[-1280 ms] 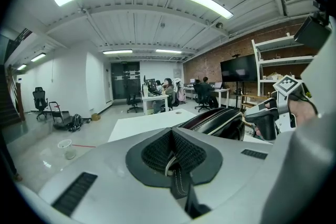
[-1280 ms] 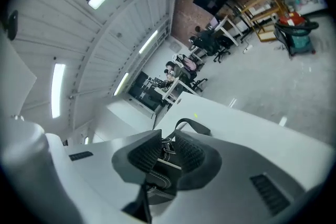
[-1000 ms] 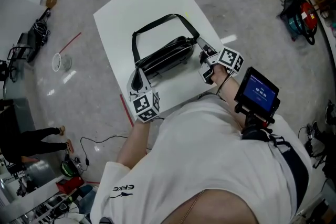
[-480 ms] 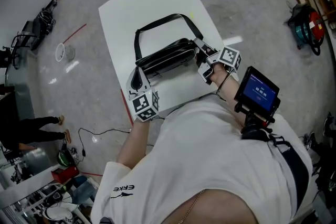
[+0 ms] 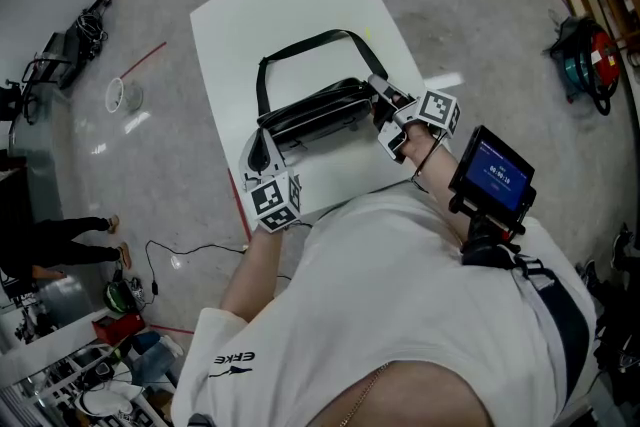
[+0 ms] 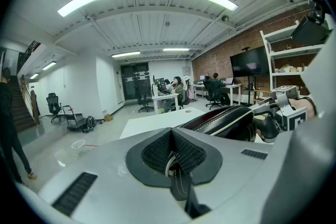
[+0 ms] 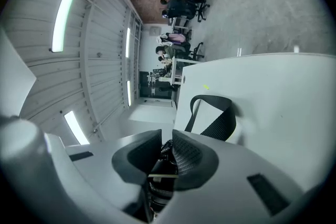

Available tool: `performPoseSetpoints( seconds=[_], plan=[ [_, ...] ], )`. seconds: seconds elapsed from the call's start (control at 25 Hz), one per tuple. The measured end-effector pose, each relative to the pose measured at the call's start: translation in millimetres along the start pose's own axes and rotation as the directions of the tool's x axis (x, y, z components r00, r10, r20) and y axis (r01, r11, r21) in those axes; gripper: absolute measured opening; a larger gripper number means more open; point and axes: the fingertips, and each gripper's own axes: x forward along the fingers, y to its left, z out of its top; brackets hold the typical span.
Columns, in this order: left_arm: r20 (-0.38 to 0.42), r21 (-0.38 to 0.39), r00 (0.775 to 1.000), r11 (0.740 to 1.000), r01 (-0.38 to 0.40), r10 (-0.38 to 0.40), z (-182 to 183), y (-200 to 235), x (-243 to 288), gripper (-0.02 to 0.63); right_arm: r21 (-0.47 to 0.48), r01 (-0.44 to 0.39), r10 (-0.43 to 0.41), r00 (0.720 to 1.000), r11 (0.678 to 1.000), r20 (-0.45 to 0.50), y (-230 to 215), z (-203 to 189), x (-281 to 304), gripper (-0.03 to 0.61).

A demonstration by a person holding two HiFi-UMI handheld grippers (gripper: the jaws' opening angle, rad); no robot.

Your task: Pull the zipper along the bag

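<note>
The white table (image 5: 230, 25) carries the black bag (image 5: 315, 110) near its front edge, directly ahead of the person. The bag's long axis runs from near-left to far-right across the tabletop, with the zipper side facing up. Its shoulder strap (image 5: 300, 45) loops away from the person and lies flat on the table beyond the bag.

A blue-screen device (image 5: 490, 177) sits on the right forearm.

The left gripper (image 5: 263, 147) is at the bag's near-left end. Its own view shows the jaws closed on a stitched strap tab (image 6: 178, 183) with a pale ring, the pads meeting above it.

The right gripper (image 5: 381, 98) is at the bag's far-right end. Its own view shows the jaws pinched on a black part of the bag with only a narrow slit between the pads; whether this part is the zipper pull cannot be resolved.

In the head view, the gripper bodies cover both ends of the bag. The person's torso hides the table's near edge.
</note>
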Motion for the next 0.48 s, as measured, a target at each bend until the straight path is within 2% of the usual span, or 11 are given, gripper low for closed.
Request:
performPoseSetpoints(
  seconds=[0.24,0.48],
  plan=[
    [0.001,0.006,1.000,1.000,0.004,-0.004,1.4,2.4,-1.1,0.003,-0.004,-0.024,0.024,1.000,1.000,0.011,7.0,2.5,-2.3,0.029],
    [-0.002,0.003,1.000,1.000,0.003,-0.003,-0.8,3.2,0.6,0.003,-0.025,-0.071,0.070,0.997,0.997,-0.026,18.0,-6.7,-0.1,0.026]
  ],
)
